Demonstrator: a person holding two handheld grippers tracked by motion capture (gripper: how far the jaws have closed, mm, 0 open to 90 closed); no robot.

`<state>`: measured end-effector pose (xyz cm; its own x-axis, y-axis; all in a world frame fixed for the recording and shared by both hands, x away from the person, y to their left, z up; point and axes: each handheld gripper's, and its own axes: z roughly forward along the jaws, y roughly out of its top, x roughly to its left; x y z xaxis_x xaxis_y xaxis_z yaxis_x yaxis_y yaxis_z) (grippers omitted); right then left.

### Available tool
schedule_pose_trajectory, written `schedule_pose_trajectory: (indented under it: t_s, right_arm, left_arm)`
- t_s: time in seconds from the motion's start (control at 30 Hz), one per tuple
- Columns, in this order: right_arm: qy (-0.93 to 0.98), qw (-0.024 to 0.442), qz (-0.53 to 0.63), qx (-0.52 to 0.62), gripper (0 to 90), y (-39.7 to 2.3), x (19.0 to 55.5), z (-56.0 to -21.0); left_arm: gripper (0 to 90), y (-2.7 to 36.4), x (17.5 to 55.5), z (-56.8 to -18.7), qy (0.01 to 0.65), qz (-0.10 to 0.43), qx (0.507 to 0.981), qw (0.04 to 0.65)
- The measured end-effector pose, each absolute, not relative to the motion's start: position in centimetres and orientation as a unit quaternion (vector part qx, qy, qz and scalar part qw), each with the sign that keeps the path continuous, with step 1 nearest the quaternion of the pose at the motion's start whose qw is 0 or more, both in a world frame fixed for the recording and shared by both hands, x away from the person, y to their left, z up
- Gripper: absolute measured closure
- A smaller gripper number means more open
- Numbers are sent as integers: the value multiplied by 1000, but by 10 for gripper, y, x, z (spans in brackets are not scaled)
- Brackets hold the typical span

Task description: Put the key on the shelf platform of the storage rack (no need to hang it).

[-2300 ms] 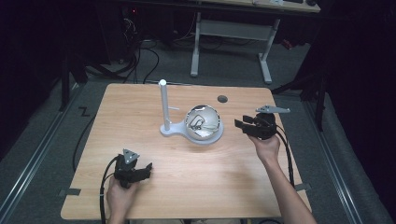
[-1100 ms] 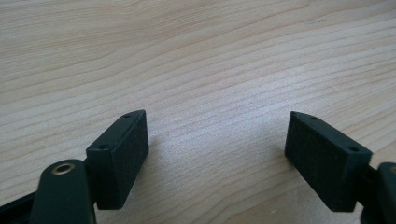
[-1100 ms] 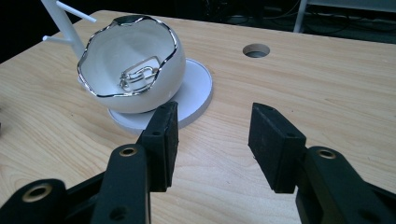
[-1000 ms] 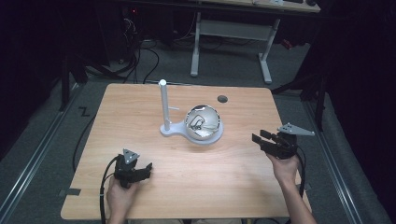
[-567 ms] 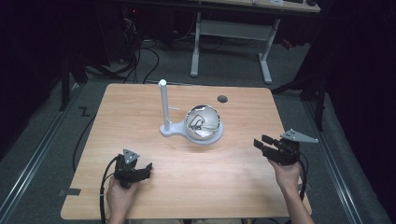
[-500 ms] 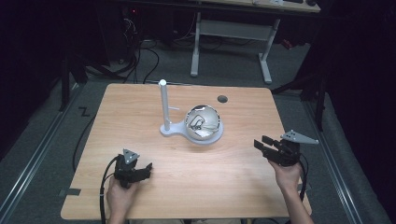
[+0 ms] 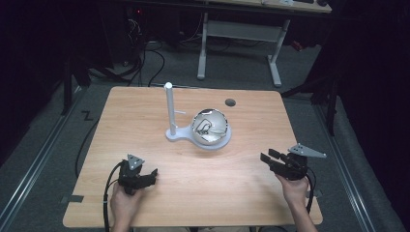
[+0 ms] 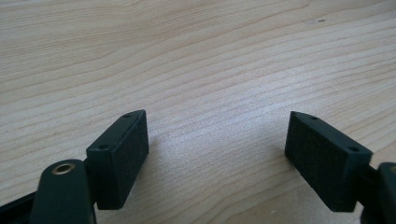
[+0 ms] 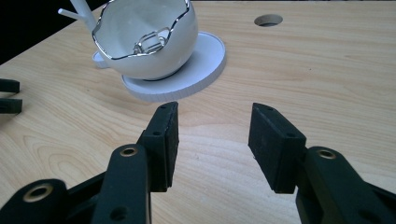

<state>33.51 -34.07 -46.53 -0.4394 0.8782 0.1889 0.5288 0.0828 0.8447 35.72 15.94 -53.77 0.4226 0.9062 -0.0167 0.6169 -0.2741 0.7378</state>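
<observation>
Left tool (image 7: 151, 175) rests low on the wooden desk (image 7: 145, 121), jaws wide apart, empty. Mid-desk, a silver-rimmed white bowl (image 7: 211, 127) sits on a white stand base beside its post (image 7: 169, 110). Right tool (image 7: 267, 158), half open, holds nothing

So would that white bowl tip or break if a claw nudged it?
The bowl looks thin-walled and glossy, so probably fragile and slippery. Its rounded bottom sits on a flat white base, so a push might rock it or slide it off. The tall post may make the stand tippy.
</observation>
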Motion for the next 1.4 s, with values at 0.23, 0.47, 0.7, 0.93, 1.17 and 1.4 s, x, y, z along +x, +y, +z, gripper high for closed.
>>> schedule_pose_trajectory:
  t_s: [0.23, 0.47, 0.7, 0.93, 1.17, 1.4]
  right_arm:
    - [712, 178, 461, 499, 533, -337, 331, -477]
    - [716, 172, 459, 497, 530, -331, 329, -487]
    - [725, 169, 450, 494, 527, -323, 328, -497]
    - [736, 170, 434, 490, 527, -315, 327, -506]
    - [750, 178, 414, 485, 526, -307, 326, -514]
    - [768, 187, 383, 478, 520, -299, 326, -527]
  left_arm:
    - [218, 159, 357, -538, 495, 210, 770, 344]
    - [219, 159, 357, -538, 494, 210, 770, 344]
    - [219, 159, 357, -538, 494, 210, 770, 344]
    - [219, 159, 357, -538, 494, 210, 770, 344]
    - [218, 159, 357, -538, 494, 210, 770, 344]
    - [219, 159, 357, -538, 494, 210, 770, 344]
